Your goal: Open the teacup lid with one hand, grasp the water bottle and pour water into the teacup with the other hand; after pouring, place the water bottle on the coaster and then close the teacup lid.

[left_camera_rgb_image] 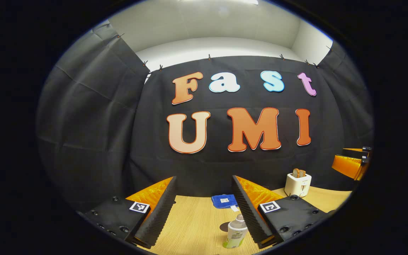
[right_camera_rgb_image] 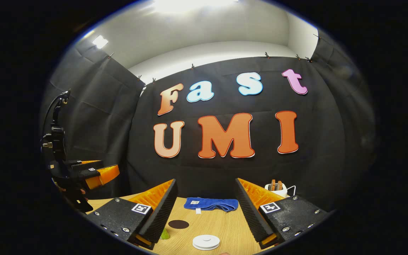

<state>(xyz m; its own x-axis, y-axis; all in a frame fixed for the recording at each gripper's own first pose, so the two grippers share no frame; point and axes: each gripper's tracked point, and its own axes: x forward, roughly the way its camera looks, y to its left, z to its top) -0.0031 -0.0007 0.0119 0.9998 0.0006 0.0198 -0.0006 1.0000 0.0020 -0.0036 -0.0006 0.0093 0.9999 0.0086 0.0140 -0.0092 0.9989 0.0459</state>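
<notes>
Bottle (left_camera_rgb_image: 236,232) upright on table (left_camera_rgb_image: 197,226), low in left gripper view, just beside right finger's inner face, partly hidden by it; not gripped. Coaster (left_camera_rgb_image: 225,226), dark disc, just behind bottle. Blue cloth (left_camera_rgb_image: 224,200) farther back by wall; toaster (left_camera_rgb_image: 298,184) to right. Left gripper (left_camera_rgb_image: 204,212) wide open, holding nothing, above table. Right gripper (right_camera_rgb_image: 205,216) also spread wide, empty. In right gripper view: white lid (right_camera_rgb_image: 206,242) low on table between fingers, coaster (right_camera_rgb_image: 178,224) left of it, cloth (right_camera_rgb_image: 211,204) behind, toaster (right_camera_rgb_image: 276,187) right.
</notes>
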